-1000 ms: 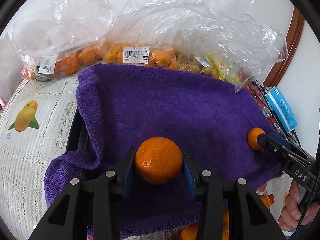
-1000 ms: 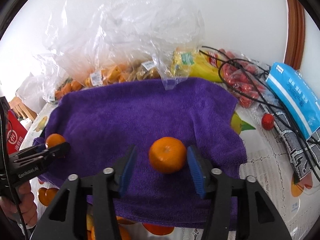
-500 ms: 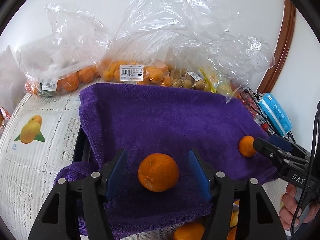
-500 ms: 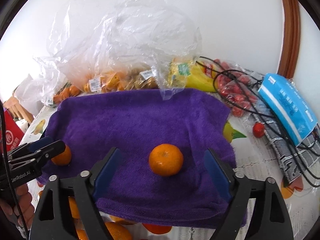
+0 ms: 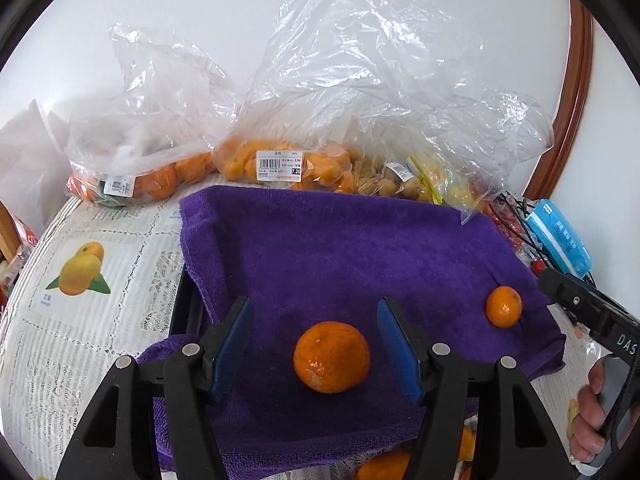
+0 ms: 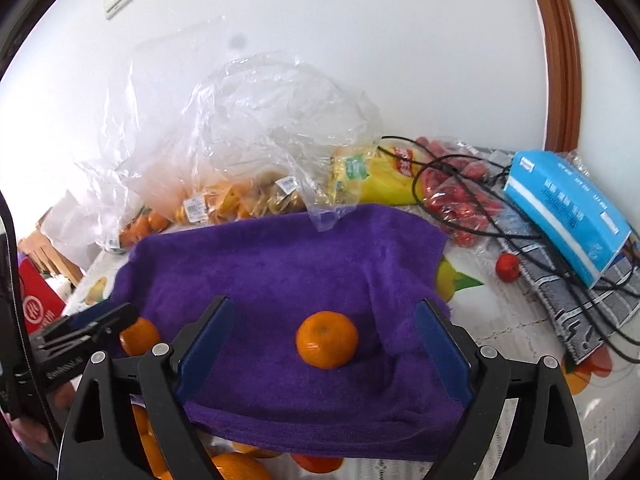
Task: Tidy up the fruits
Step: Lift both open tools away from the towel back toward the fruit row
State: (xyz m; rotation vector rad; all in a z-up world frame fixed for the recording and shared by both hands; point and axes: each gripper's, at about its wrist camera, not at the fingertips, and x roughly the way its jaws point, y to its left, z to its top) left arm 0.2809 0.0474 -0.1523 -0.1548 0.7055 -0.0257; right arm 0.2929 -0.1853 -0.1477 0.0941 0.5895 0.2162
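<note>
Two tangerines on a purple towel [image 5: 340,248] spread over a lace tablecloth [image 5: 92,320] printed with fruit. Left wrist view: the left gripper [image 5: 316,344] has its blue-padded jaws apart, with the larger tangerine [image 5: 331,357] resting on the towel between them, near the camera; clear gaps show on both sides, so neither pad touches the fruit. The smaller tangerine [image 5: 503,306] lies farther right, close to the towel's right edge, just beside the tip of the right gripper [image 5: 560,286], which enters from the right with a hand [image 5: 592,408] on its grip. Right wrist view: the right gripper [image 6: 326,340] has its jaws spread wide and opening, with the same smaller tangerine [image 6: 327,339] on the towel between them, well clear of either pad. The left gripper [image 6: 116,316] enters at the left, its tip just beside the other tangerine [image 6: 139,336]. More orange fruit [image 6: 240,466] shows below the towel's near edge. Along the far side, against the wall: clear plastic bags [image 5: 280,164] of orange fruit with price labels, a yellow packet [image 6: 380,180], a bag of red fruit [image 6: 460,204], black cables [image 6: 520,240] and a blue tissue pack [image 6: 564,212] at far right
</note>
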